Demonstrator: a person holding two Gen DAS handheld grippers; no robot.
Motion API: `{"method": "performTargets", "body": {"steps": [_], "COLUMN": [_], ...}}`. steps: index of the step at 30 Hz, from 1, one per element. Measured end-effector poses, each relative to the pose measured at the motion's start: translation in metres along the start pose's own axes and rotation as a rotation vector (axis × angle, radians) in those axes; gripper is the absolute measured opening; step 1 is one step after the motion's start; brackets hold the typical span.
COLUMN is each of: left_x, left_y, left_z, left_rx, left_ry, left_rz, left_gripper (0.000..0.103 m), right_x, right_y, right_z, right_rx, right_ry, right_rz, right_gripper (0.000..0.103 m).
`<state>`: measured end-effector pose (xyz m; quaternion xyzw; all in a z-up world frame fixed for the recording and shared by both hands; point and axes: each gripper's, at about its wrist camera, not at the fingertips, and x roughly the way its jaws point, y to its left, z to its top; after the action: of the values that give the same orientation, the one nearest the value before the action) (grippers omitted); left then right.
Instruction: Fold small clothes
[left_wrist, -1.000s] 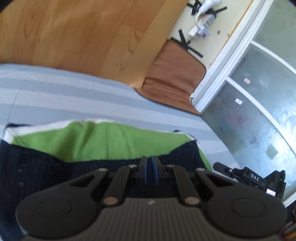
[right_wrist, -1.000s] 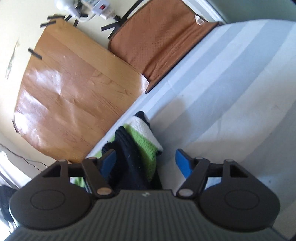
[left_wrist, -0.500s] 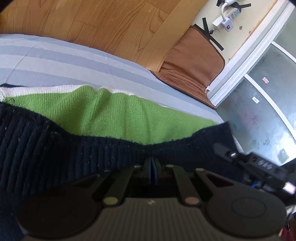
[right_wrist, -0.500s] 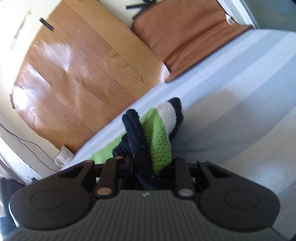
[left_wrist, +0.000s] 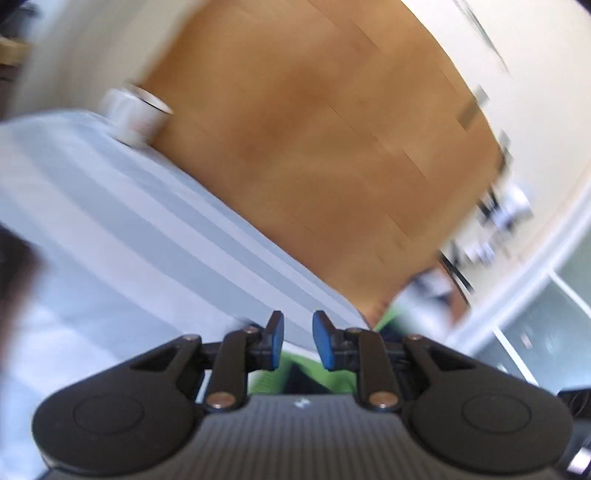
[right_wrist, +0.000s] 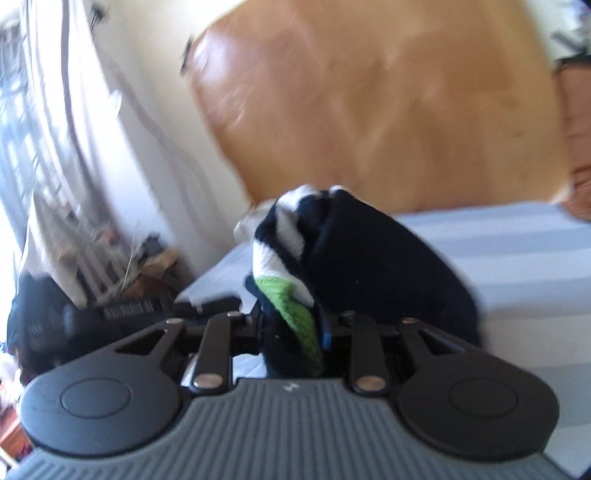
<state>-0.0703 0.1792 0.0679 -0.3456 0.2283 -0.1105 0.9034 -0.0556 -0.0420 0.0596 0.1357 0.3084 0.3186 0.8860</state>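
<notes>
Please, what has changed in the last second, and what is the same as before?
The left gripper let go of the sweater; its fingers now stand open. The right gripper, open a second ago, shut on the sweater and lifted it off the striped sheet. Both views swung and blurred. The sheet stayed in place.

motion-blurred throughout; white cylinder (left_wrist: 138, 120) too smeared to identify, knit garment (right_wrist: 354, 258) hiding right fingers (right_wrist: 325, 328), clutter (right_wrist: 44, 321) cut off.

Small knit garment (right_wrist: 354, 258) is showing navy, white band, lime-green patch. Striped bedsheet (left_wrist: 155, 236) is showing pale blue/grey bands. Wooden board (left_wrist: 332, 140) is showing orange-brown. Left gripper's finger pads (left_wrist: 275, 345) are showing blue.
</notes>
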Motion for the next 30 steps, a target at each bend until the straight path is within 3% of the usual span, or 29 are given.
{"method": "performTargets", "body": {"steps": [3, 5, 8, 11, 12, 14, 16, 18, 19, 22, 23, 26, 28, 30], "left_x": [-0.015, -0.017, -0.011, 0.001, 0.004, 0.011, 0.018, 0.025, 0.028, 0.025, 0.021, 0.015, 0.016, 0.02], "left_y": [0.024, 0.032, 0.034, 0.025, 0.018, 0.003, -0.013, -0.025, -0.028, -0.027, -0.025, -0.023, -0.021, -0.016], "left_z": [0.008, 0.007, 0.006, 0.003, 0.0, -0.003, -0.007, -0.011, -0.013, -0.012, -0.01, -0.008, -0.008, -0.007], "left_rx": [-0.045, -0.05, -0.035, -0.023, -0.004, 0.054, 0.114, 0.155, 0.166, 0.161, 0.156, 0.171, 0.181, 0.162], "left_ry": [-0.009, 0.009, 0.033, 0.061, 0.068, 0.079, 0.083, 0.099, 0.103, 0.111, 0.108, 0.105, 0.113, 0.131], "left_rz": [0.043, 0.056, 0.045, -0.008, -0.027, -0.038, -0.037, -0.023, -0.007, 0.002, 0.005, 0.026, 0.039, 0.062], "left_gripper": [0.019, 0.019, 0.021, 0.023, 0.025, 0.027, 0.033, 0.051, 0.051, 0.052, 0.057, 0.065, 0.065, 0.072], "right_x": [0.047, 0.035, -0.012, -0.058, -0.067, -0.077, -0.076, -0.064, -0.058, -0.042, -0.041, -0.013, 0.002, 0.009], "right_y": [-0.008, -0.009, -0.017, -0.034, -0.039, -0.049, -0.059, -0.062, -0.063, -0.062, -0.061, -0.061, -0.039, -0.013], "right_z": [-0.017, -0.016, 0.001, 0.015, 0.016, 0.014, 0.007, -0.003, -0.007, -0.013, -0.014, -0.021, -0.033, -0.039], "right_rx": [0.061, 0.072, 0.045, 0.033, 0.027, 0.012, 0.024, 0.02, 0.018, 0.007, 0.0, 0.026, -0.048, -0.138], "right_ry": [0.151, 0.12, -0.005, -0.127, -0.139, -0.134, -0.103, -0.077, -0.067, -0.053, -0.045, 0.056, 0.081, 0.091], "right_rz": [0.114, 0.183, 0.31, 0.253, 0.201, 0.116, 0.079, 0.058, 0.049, 0.052, 0.054, 0.074, 0.072, 0.146], "right_gripper": [0.046, 0.054, 0.053, 0.051, 0.044, 0.029, 0.026, 0.025, 0.025, 0.024, 0.024, 0.021, 0.021, 0.021]}}
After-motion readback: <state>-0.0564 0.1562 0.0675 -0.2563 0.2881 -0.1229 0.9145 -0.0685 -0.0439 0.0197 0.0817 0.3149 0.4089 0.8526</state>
